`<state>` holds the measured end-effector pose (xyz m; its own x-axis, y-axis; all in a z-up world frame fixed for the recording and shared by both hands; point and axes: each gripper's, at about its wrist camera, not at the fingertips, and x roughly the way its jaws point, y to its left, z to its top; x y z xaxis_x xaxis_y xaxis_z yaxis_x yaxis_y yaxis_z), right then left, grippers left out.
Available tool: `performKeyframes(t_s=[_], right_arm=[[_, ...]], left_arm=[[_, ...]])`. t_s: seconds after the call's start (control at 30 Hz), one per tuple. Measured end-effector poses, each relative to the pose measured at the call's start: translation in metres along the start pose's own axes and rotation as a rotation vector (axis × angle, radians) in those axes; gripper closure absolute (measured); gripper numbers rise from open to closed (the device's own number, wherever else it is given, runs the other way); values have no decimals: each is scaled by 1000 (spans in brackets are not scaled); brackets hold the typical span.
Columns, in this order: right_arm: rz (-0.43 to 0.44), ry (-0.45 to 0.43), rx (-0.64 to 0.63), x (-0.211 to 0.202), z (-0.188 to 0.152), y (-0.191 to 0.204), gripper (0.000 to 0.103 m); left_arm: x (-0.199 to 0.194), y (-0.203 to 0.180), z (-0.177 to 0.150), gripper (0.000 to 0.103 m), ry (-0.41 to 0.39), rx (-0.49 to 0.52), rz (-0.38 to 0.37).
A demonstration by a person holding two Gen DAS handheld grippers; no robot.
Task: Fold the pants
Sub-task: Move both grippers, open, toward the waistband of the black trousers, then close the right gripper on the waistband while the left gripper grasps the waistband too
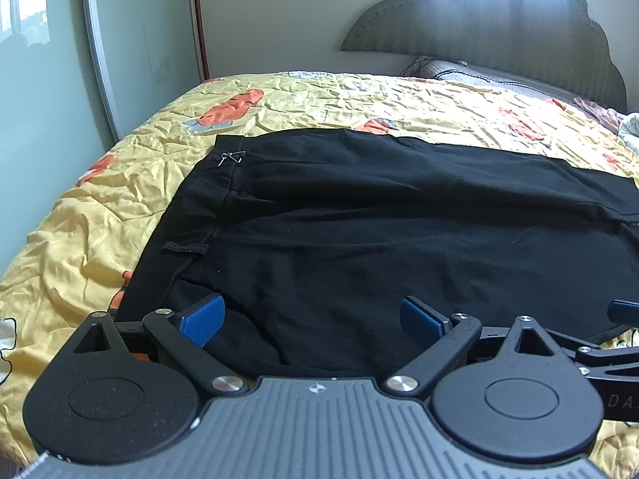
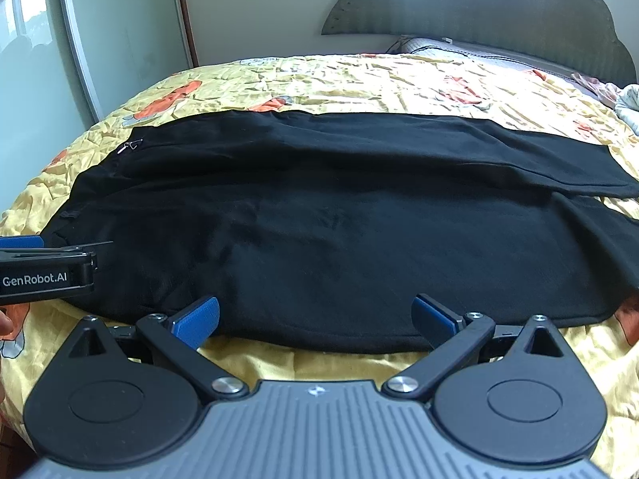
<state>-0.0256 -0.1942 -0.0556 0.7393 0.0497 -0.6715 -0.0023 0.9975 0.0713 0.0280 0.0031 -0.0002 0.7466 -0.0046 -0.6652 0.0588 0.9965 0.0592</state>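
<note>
Left gripper [image 1: 313,321]: black linkage arms, silver screws, blue ribbed pads, grey ridged housing at the frame's bottom; right gripper [image 2: 315,319] matches. White "GenRobot.AI" lettering marks a black casing at mid-left.

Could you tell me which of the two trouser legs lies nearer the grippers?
The lower, wider-looking leg of the black pants, whose edge runs right in front of the open jaws of the right gripper. The other leg lies beyond it, toward the headboard.

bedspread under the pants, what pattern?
Yellow bedspread with orange and grey flower-like prints, wrinkled; clearest in the right wrist view.
</note>
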Motion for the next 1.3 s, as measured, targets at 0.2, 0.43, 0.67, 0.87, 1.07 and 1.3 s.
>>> performKeyframes(t_s=[0.2,0.43,0.67,0.87,1.07,1.3], right_arm=[[0,2,-11,6,5,4,0],[7,3,-26,10,8,8,0],[67,-202,-277,0,33,27,0],[188,-265,-486,33,90,49,0],[415,-188,-469,89,144,51,0],[473,-128,-569,152,185,65,1]], left_arm=[[2,4,0,7,-3,-6,0],[2,7,2,7,-12,-14,-3],[7,23,12,7,-24,-57,15],[14,41,17,6,-24,-92,45],[23,55,21,6,-19,-108,58],[36,68,40,5,-5,-181,33]])
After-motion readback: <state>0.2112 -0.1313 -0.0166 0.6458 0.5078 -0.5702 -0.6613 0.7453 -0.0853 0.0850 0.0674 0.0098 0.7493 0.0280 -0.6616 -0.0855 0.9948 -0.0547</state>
